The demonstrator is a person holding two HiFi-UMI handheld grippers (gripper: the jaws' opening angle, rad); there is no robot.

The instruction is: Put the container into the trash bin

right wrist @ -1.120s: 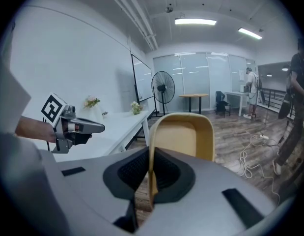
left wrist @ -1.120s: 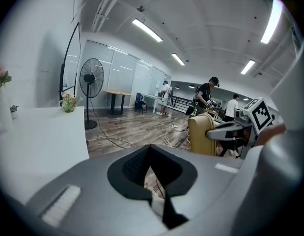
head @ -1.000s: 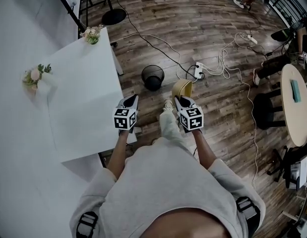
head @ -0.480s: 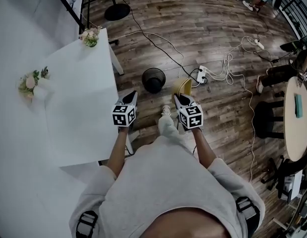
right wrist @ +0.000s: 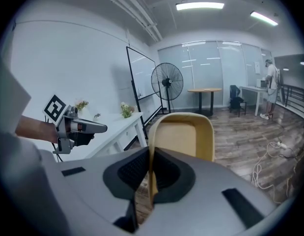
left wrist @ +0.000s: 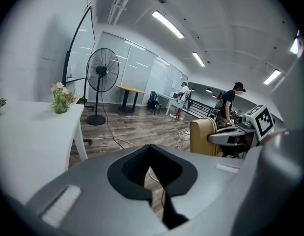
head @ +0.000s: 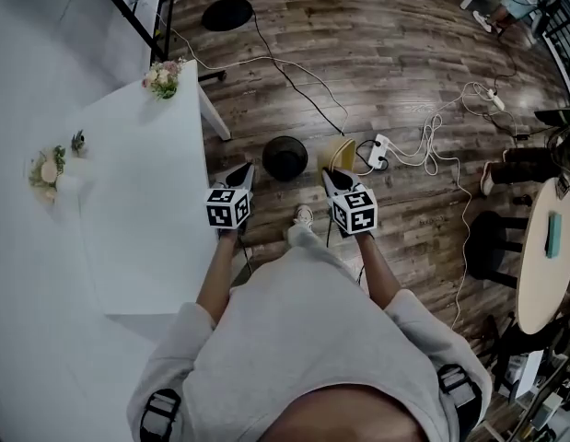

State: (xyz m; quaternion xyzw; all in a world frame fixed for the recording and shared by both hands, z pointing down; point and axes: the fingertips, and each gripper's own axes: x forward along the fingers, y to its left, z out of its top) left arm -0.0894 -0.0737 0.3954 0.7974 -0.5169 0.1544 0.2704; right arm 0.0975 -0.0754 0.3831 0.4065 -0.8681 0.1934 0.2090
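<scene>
Wooden floor (head: 386, 53), black trash bin (head: 285, 157) at twelve o'clock between my grippers. My right gripper (head: 329, 177) pinches the yellow container (head: 340, 152); my left gripper (head: 245, 169) is closed, empty.

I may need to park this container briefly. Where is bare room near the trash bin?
The white table is bare across its middle and near end, between the flower vase at its far corner and the flowers at its left edge. The floor right of the trash bin is crowded: power strip and cables.
</scene>
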